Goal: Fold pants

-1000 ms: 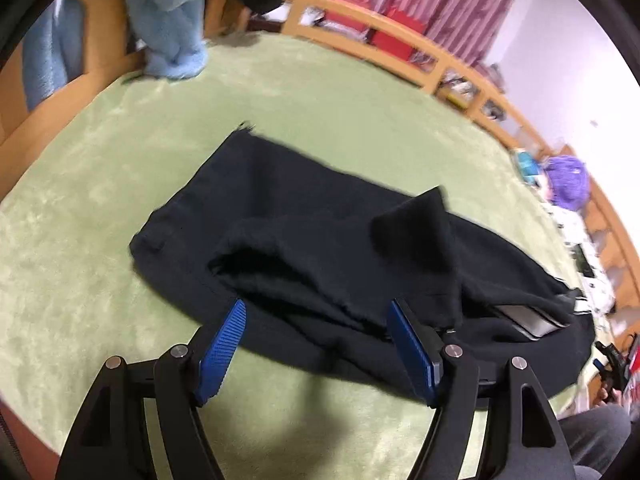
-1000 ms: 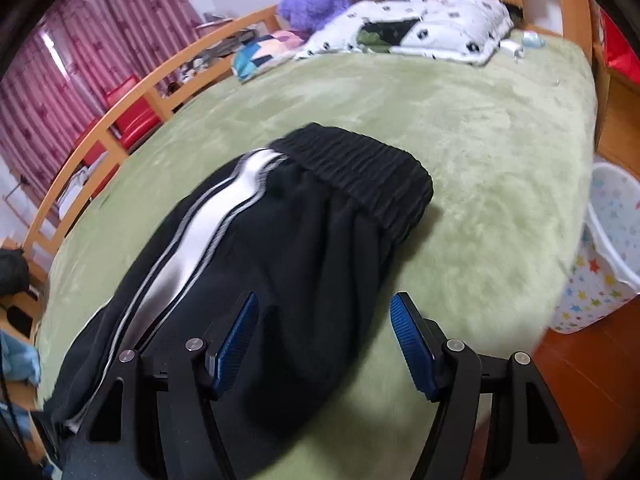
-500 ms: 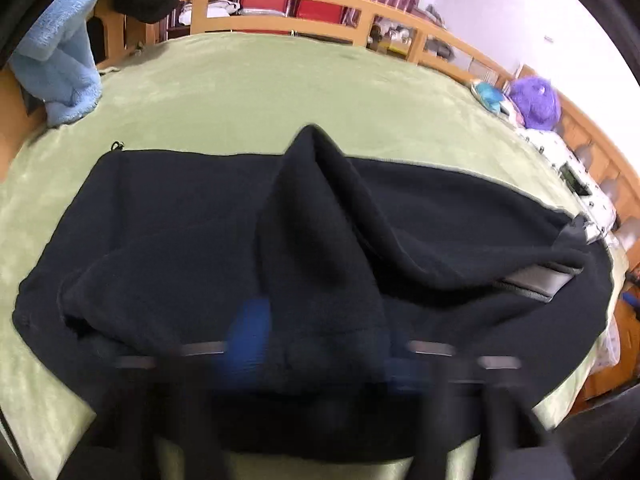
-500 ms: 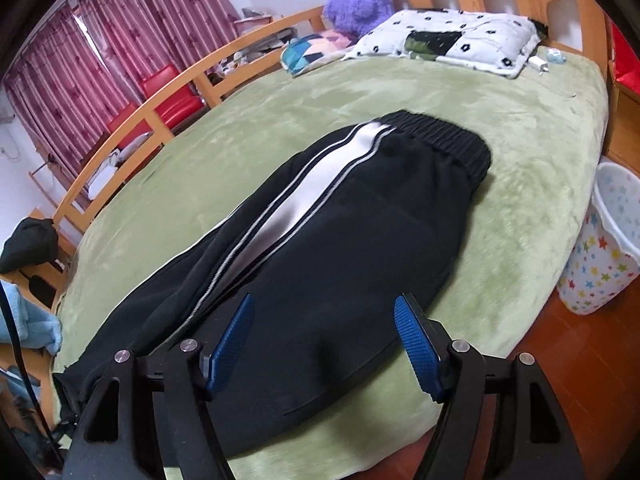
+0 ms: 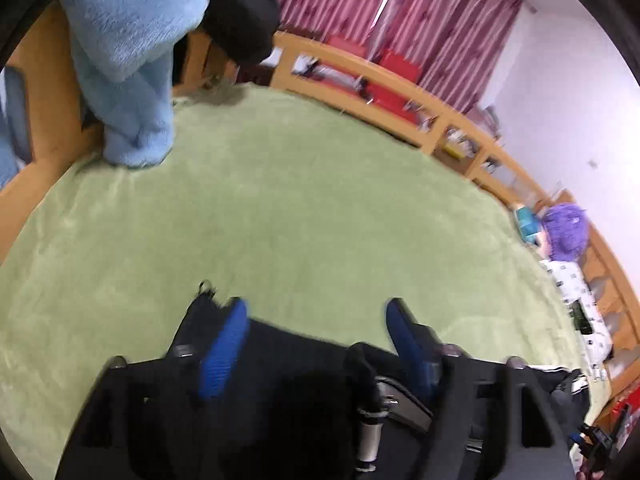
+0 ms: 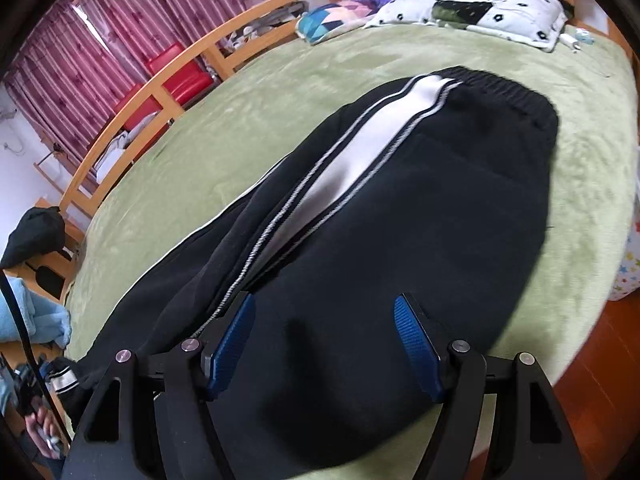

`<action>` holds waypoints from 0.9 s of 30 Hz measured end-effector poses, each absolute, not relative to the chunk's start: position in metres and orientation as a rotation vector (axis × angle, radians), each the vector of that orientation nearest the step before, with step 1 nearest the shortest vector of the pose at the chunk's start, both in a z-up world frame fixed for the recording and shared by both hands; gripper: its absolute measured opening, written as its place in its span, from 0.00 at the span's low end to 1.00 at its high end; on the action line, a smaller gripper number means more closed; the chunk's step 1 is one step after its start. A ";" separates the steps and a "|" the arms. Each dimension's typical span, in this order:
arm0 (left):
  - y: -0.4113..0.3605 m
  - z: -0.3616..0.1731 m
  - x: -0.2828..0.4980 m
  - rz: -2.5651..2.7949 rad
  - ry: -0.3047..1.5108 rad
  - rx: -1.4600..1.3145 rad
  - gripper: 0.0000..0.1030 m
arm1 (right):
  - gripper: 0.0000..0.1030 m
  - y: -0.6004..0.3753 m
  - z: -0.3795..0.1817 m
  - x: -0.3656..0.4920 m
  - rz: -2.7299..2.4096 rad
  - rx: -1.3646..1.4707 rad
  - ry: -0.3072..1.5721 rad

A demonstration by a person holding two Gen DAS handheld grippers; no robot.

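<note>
The black pants (image 6: 400, 208) lie lengthwise on the green blanket (image 6: 280, 92) that covers the bed, their elastic waistband at about 1 o'clock in the right wrist view and the legs running down toward 8 o'clock, with a white stripe edged in grey along the upper side. The right gripper (image 6: 326, 344) hangs over the wide seat part of the pants at 6 o'clock, its blue pads spread apart, with only flat cloth below them and nothing pinched. In the left wrist view the left gripper (image 5: 316, 340) sits at 6 o'clock over the leg end of the pants (image 5: 288, 368), whose hem corner pokes out at about 7 o'clock just beside the left pad; its jaws have just been opening and now stand spread, with dark cloth lying under and between them but no pad pressing on it. Beyond that gripper the blanket (image 5: 300, 208) stretches bare toward 12 o'clock. A light blue fleece garment (image 5: 128, 52) hangs over the wooden bed frame (image 5: 404, 108) at 11 o'clock, with a black garment (image 5: 236, 8) beside it. Red-striped curtains (image 5: 420, 16) fill 1 o'clock, and a purple plush toy (image 5: 566, 232) sits at 3 o'clock. In the right wrist view a patterned pillow (image 6: 472, 12) lies at 1 o'clock by the headboard.
</note>
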State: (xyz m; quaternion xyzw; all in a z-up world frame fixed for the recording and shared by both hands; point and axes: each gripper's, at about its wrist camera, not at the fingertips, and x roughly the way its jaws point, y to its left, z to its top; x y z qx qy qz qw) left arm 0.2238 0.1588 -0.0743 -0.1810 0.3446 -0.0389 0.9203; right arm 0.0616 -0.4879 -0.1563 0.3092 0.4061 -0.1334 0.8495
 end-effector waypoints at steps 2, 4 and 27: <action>0.162 -0.071 0.217 -0.098 0.697 -0.364 0.69 | 0.70 -0.481 -0.157 0.064 -0.264 0.653 0.857; 0.163 -0.070 0.205 -0.119 0.704 -0.358 0.69 | 0.70 -0.474 -0.156 0.062 -0.252 0.651 0.853; 0.132 -0.150 0.176 -0.134 0.845 -0.282 0.08 | 0.70 -0.467 -0.153 0.025 -0.292 0.707 0.830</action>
